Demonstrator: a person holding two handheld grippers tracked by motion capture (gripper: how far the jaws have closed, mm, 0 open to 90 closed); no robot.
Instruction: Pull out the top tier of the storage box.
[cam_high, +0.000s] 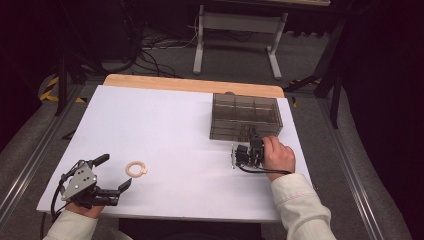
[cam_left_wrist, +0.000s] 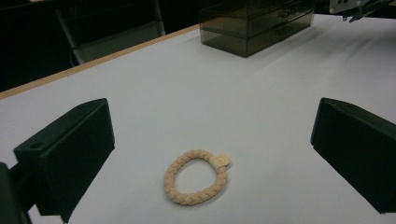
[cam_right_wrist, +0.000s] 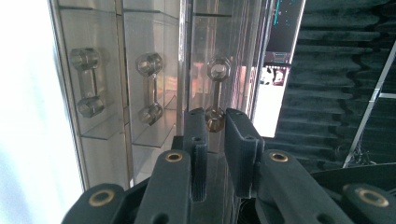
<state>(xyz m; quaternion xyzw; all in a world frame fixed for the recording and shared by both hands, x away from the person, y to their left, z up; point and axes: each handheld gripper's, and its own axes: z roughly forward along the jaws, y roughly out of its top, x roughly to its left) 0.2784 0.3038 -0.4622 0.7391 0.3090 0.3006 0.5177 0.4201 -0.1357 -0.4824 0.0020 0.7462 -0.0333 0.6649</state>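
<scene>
A cream braided hair tie (cam_high: 128, 170) lies on the white table sheet (cam_high: 175, 130) near its front left. My left gripper (cam_high: 114, 171) rests just short of it, open, and the hair tie (cam_left_wrist: 172, 182) sits on the sheet ahead of the wide-apart jaws, untouched. At the right stands a smoky clear drawer box (cam_high: 245, 115). My right gripper (cam_high: 253, 137) points into its front. In the right gripper view the gripper (cam_right_wrist: 215, 126) is turned on its side, and its narrow jaws pinch the lower end of the rightmost of three clear drawer handles (cam_right_wrist: 218, 70).
The drawer box (cam_left_wrist: 254, 28) stands near the table's right edge, with a wooden strip (cam_high: 195, 84) behind the sheet. Desk legs (cam_high: 235, 40) and cables lie on the floor beyond. Metal rails (cam_high: 30, 165) run along both table sides.
</scene>
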